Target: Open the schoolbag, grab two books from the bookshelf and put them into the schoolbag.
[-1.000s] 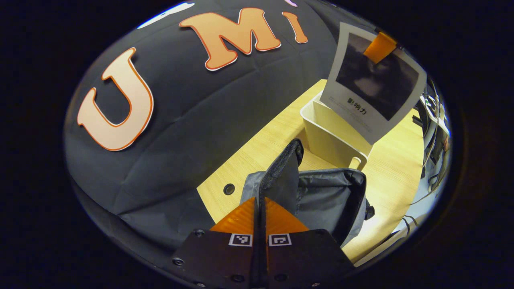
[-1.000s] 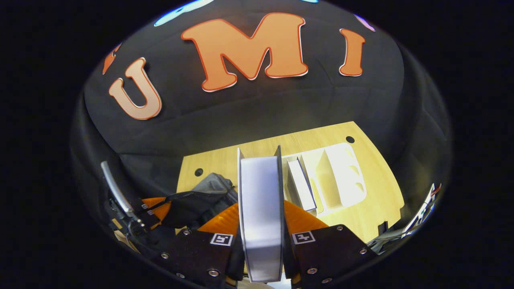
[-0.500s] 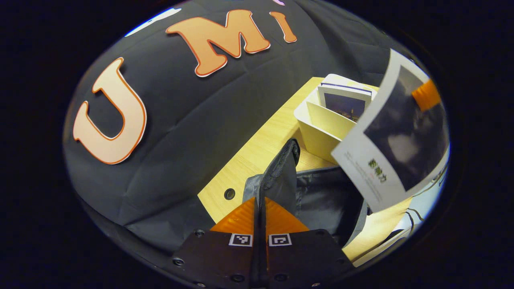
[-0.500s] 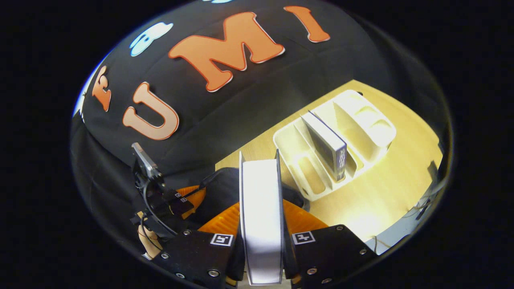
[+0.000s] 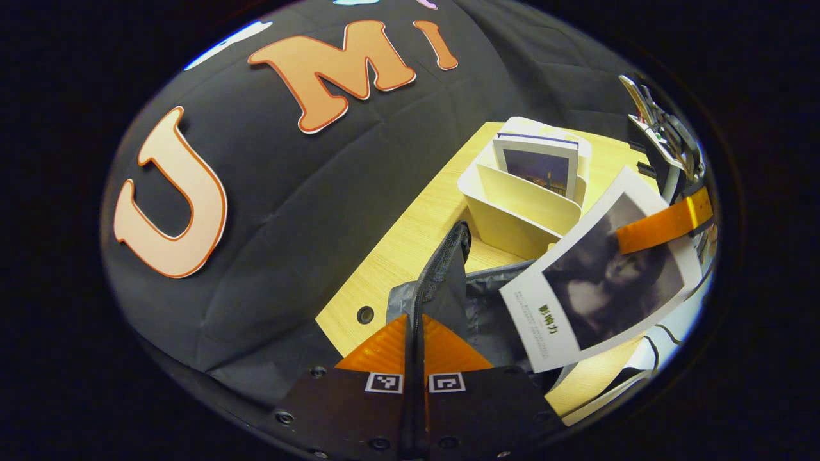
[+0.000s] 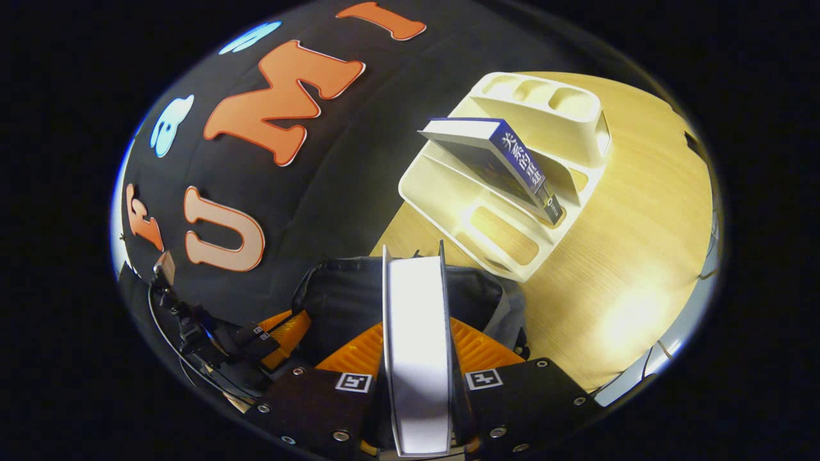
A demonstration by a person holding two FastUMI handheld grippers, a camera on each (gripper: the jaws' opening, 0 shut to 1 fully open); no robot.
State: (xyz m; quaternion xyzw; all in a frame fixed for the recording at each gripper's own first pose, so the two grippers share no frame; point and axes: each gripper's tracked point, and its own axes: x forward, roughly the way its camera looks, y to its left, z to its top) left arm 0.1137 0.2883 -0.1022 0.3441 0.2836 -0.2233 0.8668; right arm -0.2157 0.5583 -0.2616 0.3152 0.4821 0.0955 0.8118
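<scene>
A: Grey fabric first: your left gripper (image 5: 414, 346) is closed flat on the raised flap (image 5: 448, 269) of the bag (image 5: 493, 320). It pulls the mouth open. Do you see the book (image 6: 415, 358) in your right gripper (image 6: 416, 358)?

B: Yes. Both fingers press on its covers, spine down I think, pages toward the camera. In the left gripper view this book (image 5: 596, 288) hangs tilted above the open bag.

A: Good. To do this step well, I would hold the flap high and tight, so the opening does not fall closed. Then turn the book until its lower edge is along the opening, and lower it slowly. Open the fingers only when the book sits inside.

B: What can go wrong?

A: I think a corner can catch on the soft rim (image 6: 500, 301) and fold it in. Go near the far wall of the bag, away from your left fingers.

B: And the containers?

A: I cannot see into the bag well; the lining looks bare. Behind it, on the table (image 6: 628, 256), the white shelf (image 6: 506, 237) has one blue book (image 6: 512, 160), leaning in a middle slot. The other slots look empty.
</scene>
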